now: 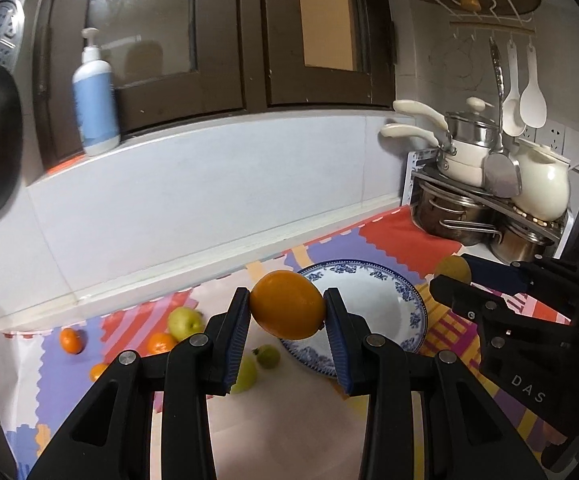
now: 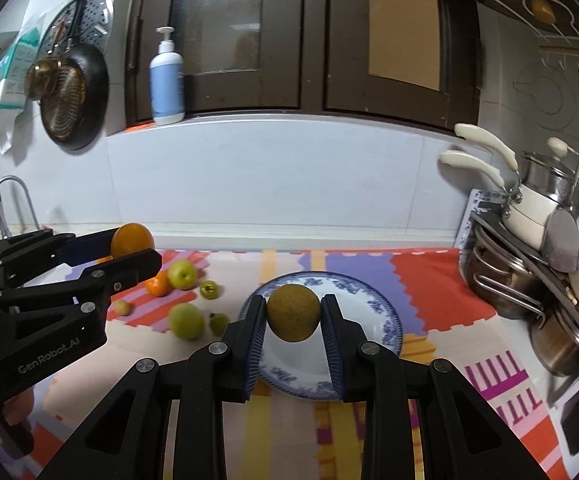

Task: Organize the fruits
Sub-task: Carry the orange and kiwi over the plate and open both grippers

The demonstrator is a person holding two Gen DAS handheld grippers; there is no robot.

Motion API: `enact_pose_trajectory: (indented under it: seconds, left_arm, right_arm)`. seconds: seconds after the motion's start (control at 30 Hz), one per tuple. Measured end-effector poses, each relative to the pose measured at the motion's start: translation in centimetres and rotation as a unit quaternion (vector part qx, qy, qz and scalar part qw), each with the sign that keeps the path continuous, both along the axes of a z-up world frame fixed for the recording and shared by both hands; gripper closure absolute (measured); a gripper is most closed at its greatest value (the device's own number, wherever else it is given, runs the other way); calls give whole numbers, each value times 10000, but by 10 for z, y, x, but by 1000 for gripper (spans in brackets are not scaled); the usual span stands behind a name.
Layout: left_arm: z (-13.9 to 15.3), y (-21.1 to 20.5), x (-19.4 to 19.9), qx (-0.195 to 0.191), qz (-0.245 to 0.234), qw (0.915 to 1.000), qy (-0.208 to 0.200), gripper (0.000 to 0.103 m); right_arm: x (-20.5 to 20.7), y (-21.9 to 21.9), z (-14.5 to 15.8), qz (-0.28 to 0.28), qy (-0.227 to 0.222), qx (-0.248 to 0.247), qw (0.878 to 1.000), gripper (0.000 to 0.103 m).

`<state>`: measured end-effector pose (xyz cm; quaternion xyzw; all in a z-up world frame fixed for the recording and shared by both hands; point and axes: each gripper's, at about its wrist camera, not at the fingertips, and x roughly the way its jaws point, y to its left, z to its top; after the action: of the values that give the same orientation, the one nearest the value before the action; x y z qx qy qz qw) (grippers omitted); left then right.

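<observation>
Two fruits in the air at once here. Left gripper (image 1: 286,312) clamped on a smooth round orange fruit (image 1: 287,305), pads pressing its two sides about at the widest part, sitting dead centre of the left wrist view, hanging over the near-left rim of the blue-and-white patterned ceramic plate (image 1: 407,300). Right gripper (image 2: 293,312) squeezed tight on a speckled yellow-brown round pear-like fruit (image 2: 293,307), same mid-belly hold, centre of the right wrist view, right above that plate.

Handling guess: orange looks firm with a waxy, slightly slippery peel, so a grip across the fattest part seems right; anything nearer the ends would probably squirt out. Brown fruit likely heavier, harder and rougher-skinned, less slippy, but bruisable if squashed. Plate is the fragile bit, so worth setting things down gently rather than dropping, and round fruit will roll toward the middle.

Pose: both tools tilted down toward the counter, side by side, left one showing at the left edge of the right view, right one at the right edge of the left view.

Remaining loose fruit: green apples (image 2: 185,320) and small tangerines (image 2: 158,284) scattered on the colourful patterned mat (image 2: 441,280), lower left of the plate. Plate itself empty so far.
</observation>
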<state>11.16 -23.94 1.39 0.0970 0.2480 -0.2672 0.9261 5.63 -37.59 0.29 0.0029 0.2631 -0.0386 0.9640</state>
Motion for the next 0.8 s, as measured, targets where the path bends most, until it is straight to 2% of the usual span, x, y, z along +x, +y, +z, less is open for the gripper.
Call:
enact_pose_trajectory:
  seconds: [0.4, 0.8]
  left_arm:
    - [-35, -41, 49, 255, -136, 9985, 465, 66]
    - [-87, -80, 101, 617, -326, 9922, 1034, 66]
  right_arm:
    - [41, -42, -28, -202, 303, 37, 9993, 74]
    - [89, -69, -79, -280, 901, 177, 9954, 74]
